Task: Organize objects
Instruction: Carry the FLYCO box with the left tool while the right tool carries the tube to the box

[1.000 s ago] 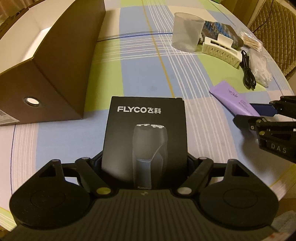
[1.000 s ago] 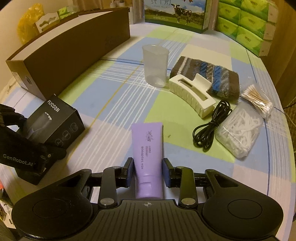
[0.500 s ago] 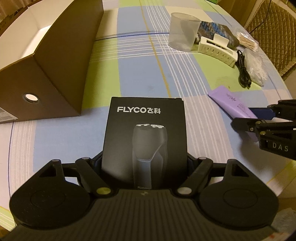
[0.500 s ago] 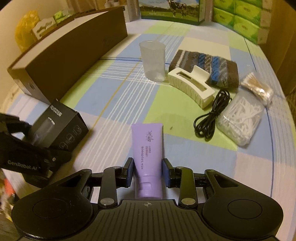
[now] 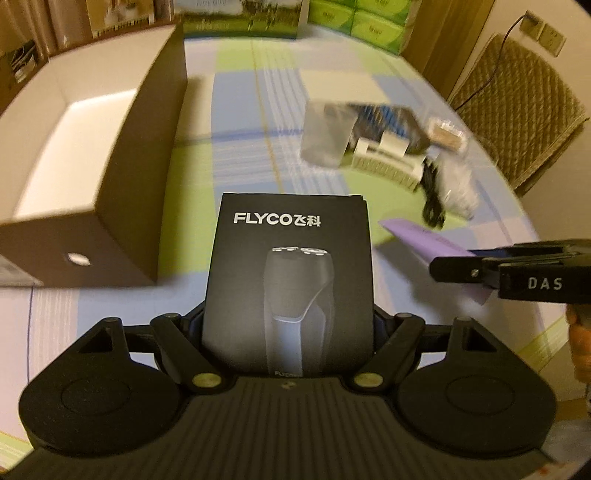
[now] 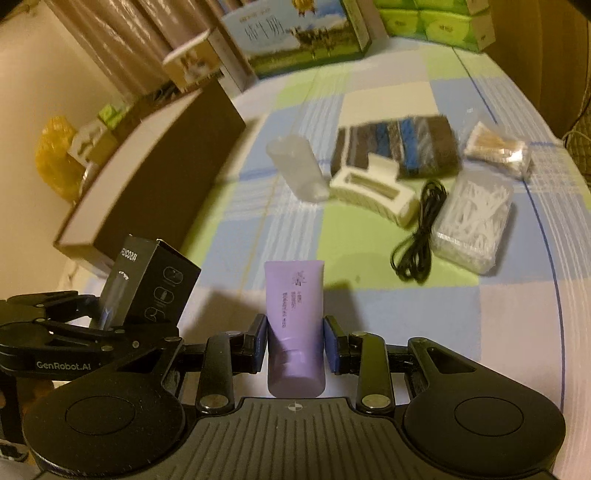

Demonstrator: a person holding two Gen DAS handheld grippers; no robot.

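Left gripper [image 5: 288, 332] clamped on black shaver box [image 5: 290, 280], right gripper [image 6: 295, 343] on purple tube [image 6: 295, 325], both lifted above the table's near edge. Next, probably: carry into the open brown box [image 5: 74, 147] at the left edge.

A home room: checked tablecloth [image 5: 236, 122], tissue packs [image 6: 436, 18], curtains [image 6: 122, 40], quilted chair [image 5: 517, 122].

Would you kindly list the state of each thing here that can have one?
Left gripper: shut on black shaver box, lifted.
Right gripper: shut on purple tube, lifted.
Brown cardboard storage box: open, nothing visible inside.
Clear plastic cup: upright, empty.
Black cable: coiled on table.
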